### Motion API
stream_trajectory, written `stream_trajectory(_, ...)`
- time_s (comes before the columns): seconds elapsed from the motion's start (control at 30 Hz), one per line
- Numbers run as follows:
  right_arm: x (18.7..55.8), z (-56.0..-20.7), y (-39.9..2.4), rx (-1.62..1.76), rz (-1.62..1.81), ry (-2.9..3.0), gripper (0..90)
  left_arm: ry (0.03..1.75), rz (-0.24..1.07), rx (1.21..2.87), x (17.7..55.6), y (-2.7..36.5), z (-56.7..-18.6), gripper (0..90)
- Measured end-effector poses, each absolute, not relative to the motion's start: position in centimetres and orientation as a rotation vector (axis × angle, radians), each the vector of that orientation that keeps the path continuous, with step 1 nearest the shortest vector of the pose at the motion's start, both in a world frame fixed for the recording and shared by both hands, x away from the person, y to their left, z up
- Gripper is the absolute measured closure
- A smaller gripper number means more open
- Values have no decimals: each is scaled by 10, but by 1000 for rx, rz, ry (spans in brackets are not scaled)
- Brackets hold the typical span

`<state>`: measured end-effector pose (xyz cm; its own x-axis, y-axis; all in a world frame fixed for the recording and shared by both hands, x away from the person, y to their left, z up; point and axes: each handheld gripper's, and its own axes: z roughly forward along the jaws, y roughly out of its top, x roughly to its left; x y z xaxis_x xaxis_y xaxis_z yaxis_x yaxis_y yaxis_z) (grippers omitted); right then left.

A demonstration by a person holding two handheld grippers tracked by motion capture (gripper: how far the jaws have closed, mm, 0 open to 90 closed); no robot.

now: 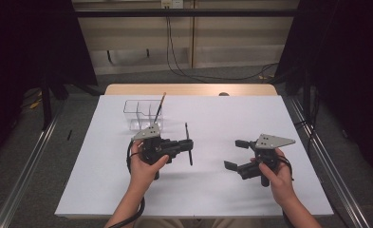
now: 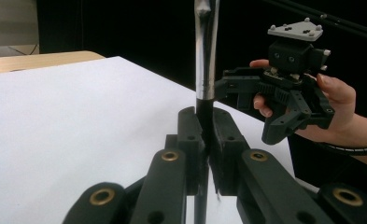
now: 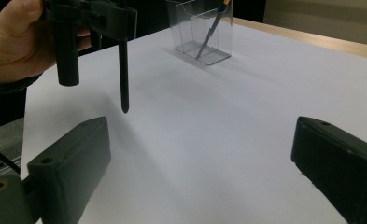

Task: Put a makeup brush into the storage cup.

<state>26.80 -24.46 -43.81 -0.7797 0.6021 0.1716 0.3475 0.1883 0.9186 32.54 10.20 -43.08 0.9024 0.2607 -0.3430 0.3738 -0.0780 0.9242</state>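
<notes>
My left gripper (image 1: 189, 145) is shut on a thin black pen-like stick (image 1: 188, 142), which crosses its jaws and sticks out both ways. In the left gripper view the stick (image 2: 205, 60) rises glossy and upright from between the closed jaws. My right gripper (image 1: 235, 153) stands open to the right, pointing toward the left one, with nothing between its jaws (image 3: 202, 135). In the right gripper view the stick's tip (image 3: 123, 74) hangs just above the white table. A clear plastic holder (image 1: 139, 111) stands behind the left gripper with a slim brush (image 1: 159, 108) leaning in it.
A white sheet (image 1: 231, 109) covers the table, with a wooden edge (image 1: 189, 89) showing at the far side. Metal rails run along both sides on the floor. Cables lie on the floor beyond the table.
</notes>
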Motion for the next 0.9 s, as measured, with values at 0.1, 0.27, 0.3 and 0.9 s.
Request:
stream_trajectory(0.1,267,-438,-249,923,1625,2231,45,492,-99,1671,325,102,-431,839)
stream_trajectory(0.27,265,-439,-258,933,1614,2220,46,491,-97,1672,325,103,-431,839)
stream_trajectory(0.3,265,-439,-260,938,1611,2219,46,491,-95,1674,325,103,-431,839)
stream_trajectory(0.9,255,-439,-291,971,1548,2189,47,488,-89,1674,325,105,-429,839)
